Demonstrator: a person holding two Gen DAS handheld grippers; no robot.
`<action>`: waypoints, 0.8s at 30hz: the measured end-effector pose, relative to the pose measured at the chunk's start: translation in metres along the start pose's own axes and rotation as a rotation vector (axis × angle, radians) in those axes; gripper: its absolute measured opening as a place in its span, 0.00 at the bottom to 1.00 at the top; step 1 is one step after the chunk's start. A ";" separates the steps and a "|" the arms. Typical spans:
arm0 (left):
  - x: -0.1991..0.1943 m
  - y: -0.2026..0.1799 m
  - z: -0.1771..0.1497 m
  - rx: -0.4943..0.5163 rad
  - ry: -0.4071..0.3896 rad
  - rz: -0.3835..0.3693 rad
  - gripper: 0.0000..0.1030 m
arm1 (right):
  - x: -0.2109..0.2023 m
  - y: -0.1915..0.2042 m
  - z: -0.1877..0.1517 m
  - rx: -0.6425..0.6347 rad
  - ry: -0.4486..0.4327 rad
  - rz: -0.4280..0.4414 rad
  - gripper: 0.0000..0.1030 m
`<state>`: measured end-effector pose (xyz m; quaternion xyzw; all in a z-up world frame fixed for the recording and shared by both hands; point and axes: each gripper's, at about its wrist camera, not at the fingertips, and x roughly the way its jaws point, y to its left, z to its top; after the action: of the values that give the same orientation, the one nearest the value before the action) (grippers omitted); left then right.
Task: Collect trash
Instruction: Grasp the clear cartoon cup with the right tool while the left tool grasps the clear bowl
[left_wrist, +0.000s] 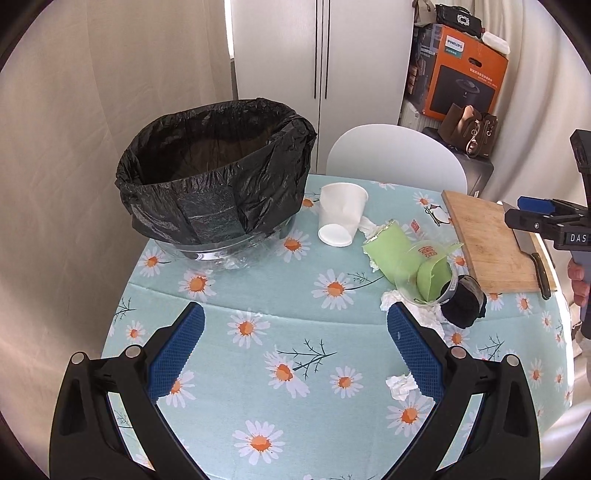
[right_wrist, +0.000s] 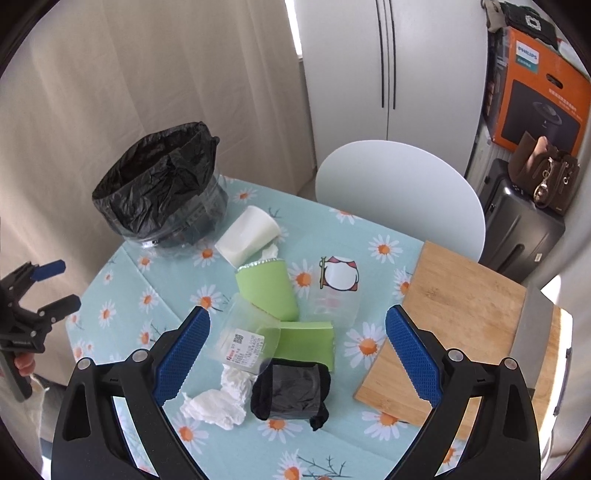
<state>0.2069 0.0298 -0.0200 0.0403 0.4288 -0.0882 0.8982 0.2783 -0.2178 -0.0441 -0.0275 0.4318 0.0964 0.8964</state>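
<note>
- Two tongs hang over the daisy-print worktop (right_wrist: 229, 435); the left tongs (left_wrist: 295, 339) have their blue pads spread wide apart with nothing between them, and the right tongs (right_wrist: 297, 345) are just as wide apart and empty.
- The trash lies in a loose heap near the middle of the worktop: a white paper cup (right_wrist: 246, 235) on its side, a green cup sleeve (right_wrist: 266, 288), a clear plastic cup (right_wrist: 246, 338) with a printed label, crumpled white tissue (right_wrist: 218, 400), and a black wad (right_wrist: 290, 393).
- A bin lined with a black bag (left_wrist: 218, 173) stands at the far left of the worktop, just beside the paper cup.
- A wooden cutting board (right_wrist: 454, 317) lies at the right, with a cleaver (left_wrist: 530, 251) on it.
- A white chair (right_wrist: 399, 192) stands behind the worktop.
</note>
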 end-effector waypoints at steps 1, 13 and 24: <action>0.003 -0.002 -0.001 -0.004 0.008 -0.025 0.94 | 0.003 -0.002 0.000 0.000 0.011 -0.010 0.89; 0.057 -0.041 0.009 0.135 0.050 -0.160 0.94 | 0.041 -0.025 0.004 0.043 0.092 -0.030 0.89; 0.104 -0.083 0.012 0.248 0.115 -0.308 0.94 | 0.108 -0.041 0.019 0.066 0.176 0.004 0.89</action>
<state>0.2642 -0.0665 -0.0933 0.0893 0.4662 -0.2742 0.8364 0.3664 -0.2397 -0.1177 -0.0054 0.5116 0.0814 0.8553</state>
